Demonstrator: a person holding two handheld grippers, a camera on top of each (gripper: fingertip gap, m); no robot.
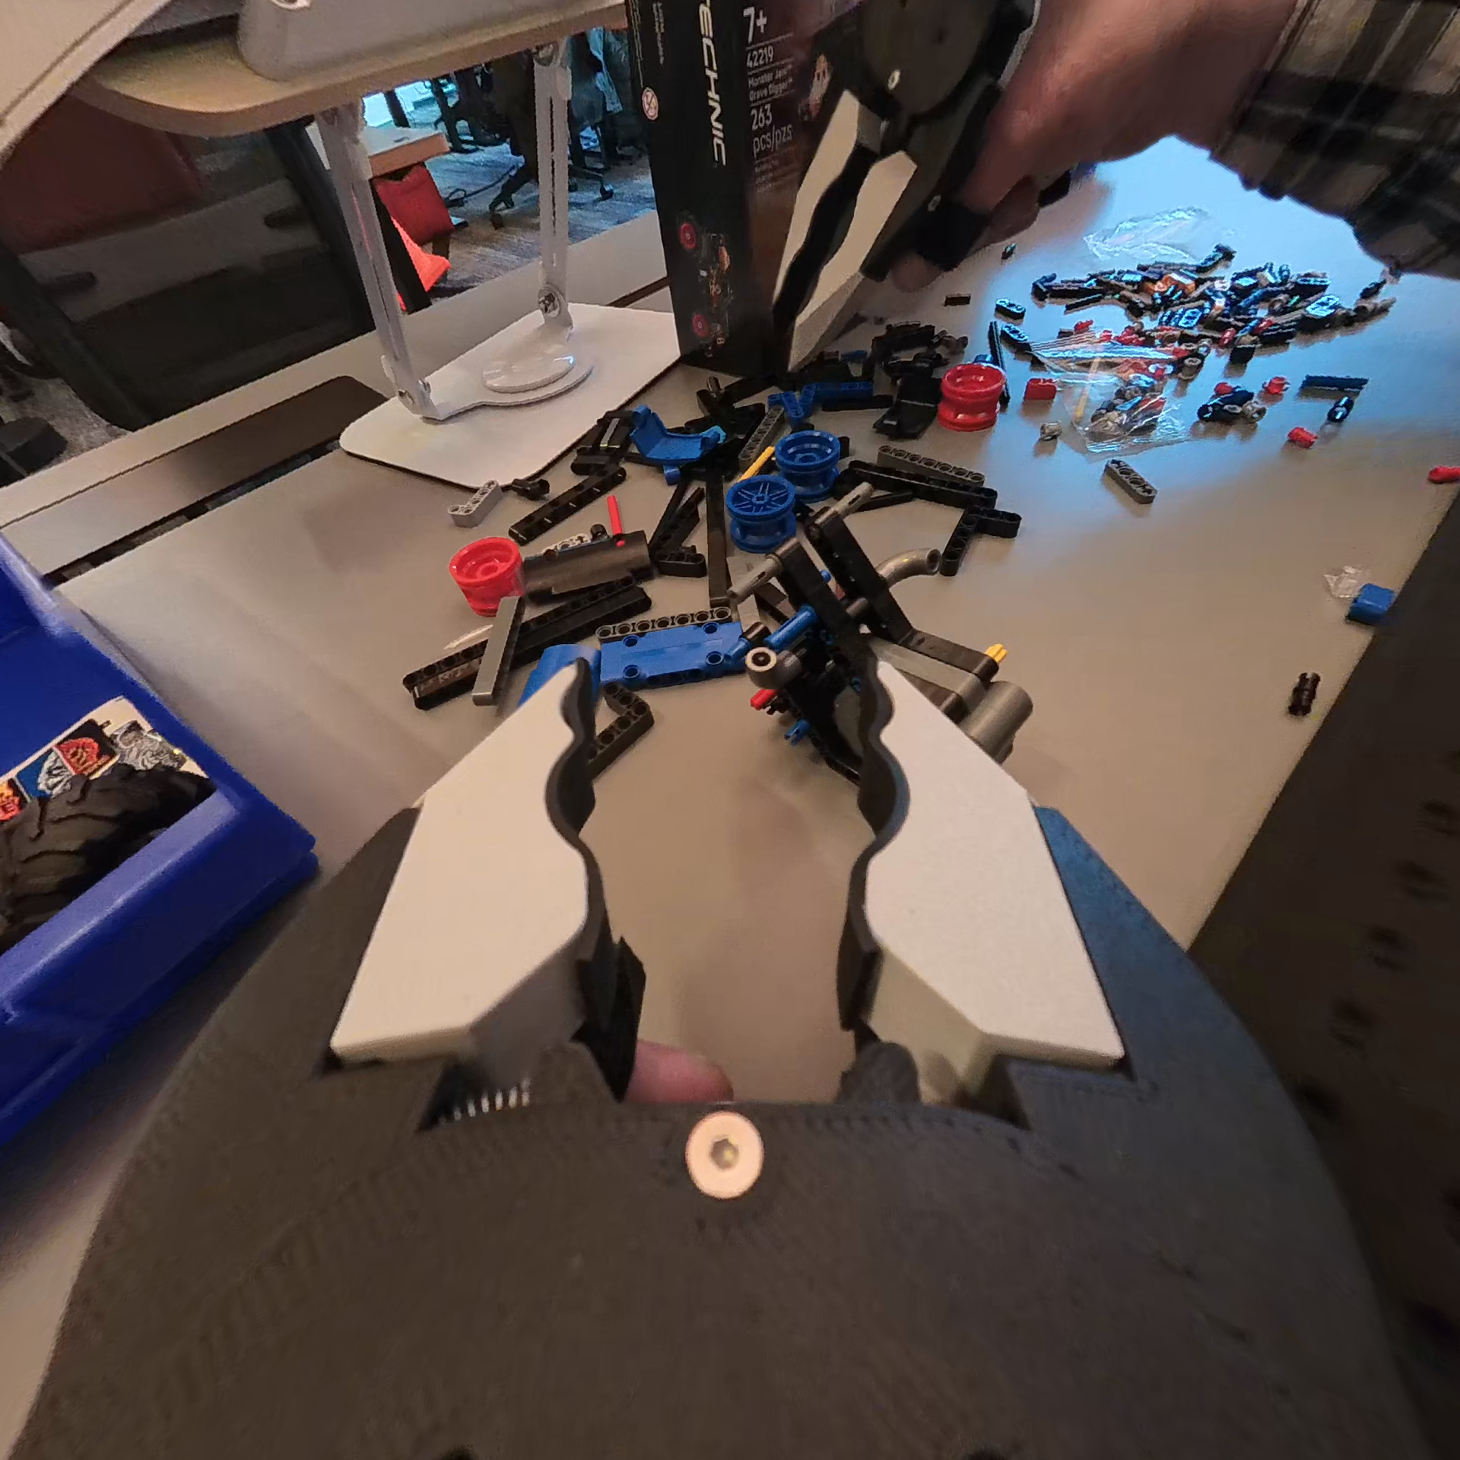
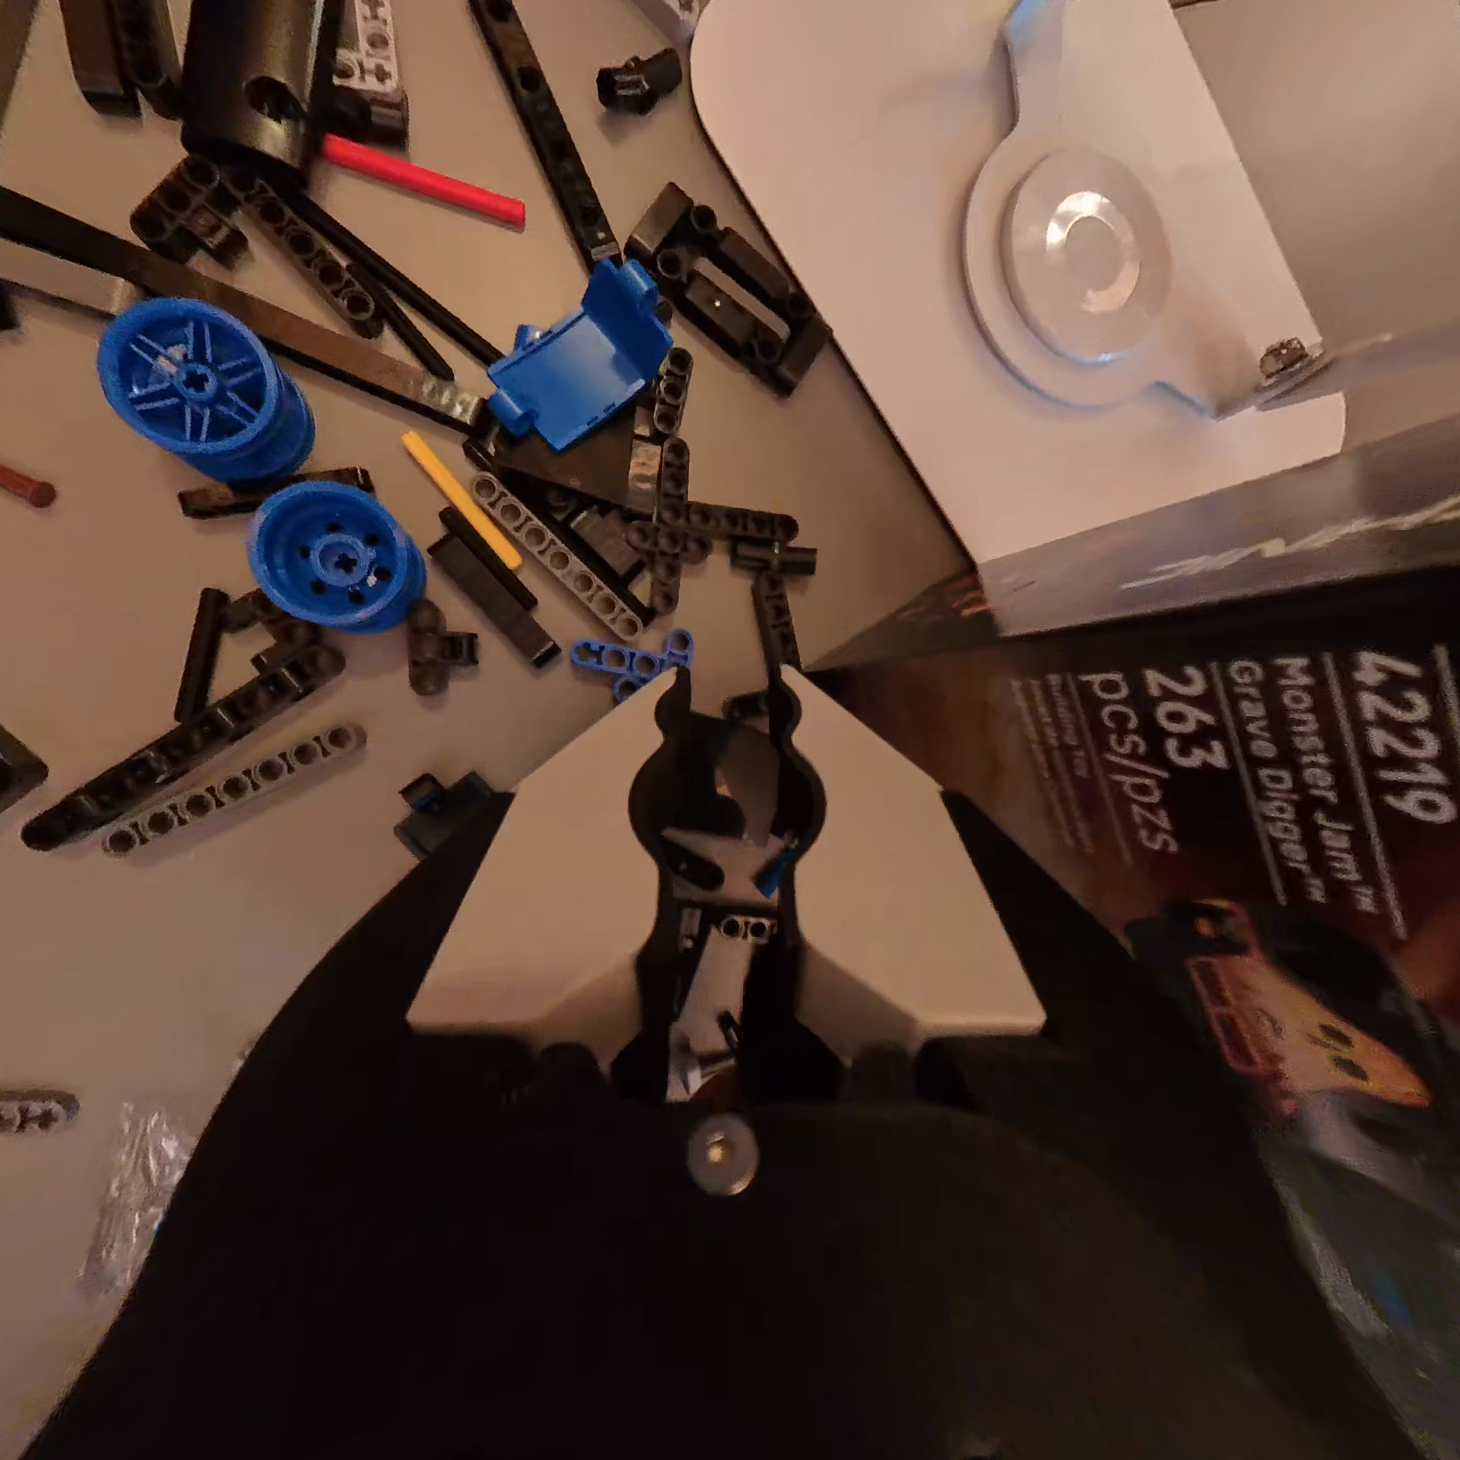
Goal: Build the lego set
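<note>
Loose Lego Technic pieces lie on the grey table (image 1: pixel 316 632): black beams, two blue wheels (image 1: pixel 762 509) (image 2: pixel 201 387), red wheels (image 1: pixel 486 573) and a blue seat piece (image 2: pixel 581 367). A partly built black, grey and blue assembly (image 1: pixel 829 624) lies just beyond my left gripper (image 1: pixel 731 679), which is open, empty and low over the table. My right gripper (image 2: pixel 731 673), held by a hand, points down at the foot of the set's black box (image 2: pixel 1185 790). Its jaws stand a narrow gap apart with nothing held. It also shows in the left wrist view (image 1: pixel 794 348). A small blue T-shaped beam (image 2: pixel 632 656) lies beside its left fingertip.
A white stand base (image 1: pixel 506 395) sits left of the box. A blue bin (image 1: pixel 158 932) with black tyres (image 1: pixel 79 845) stands at the near left. A heap of small pieces (image 1: pixel 1185 300) and a clear bag (image 1: pixel 1122 395) lie far right. The table edge (image 1: pixel 1303 750) runs along the right.
</note>
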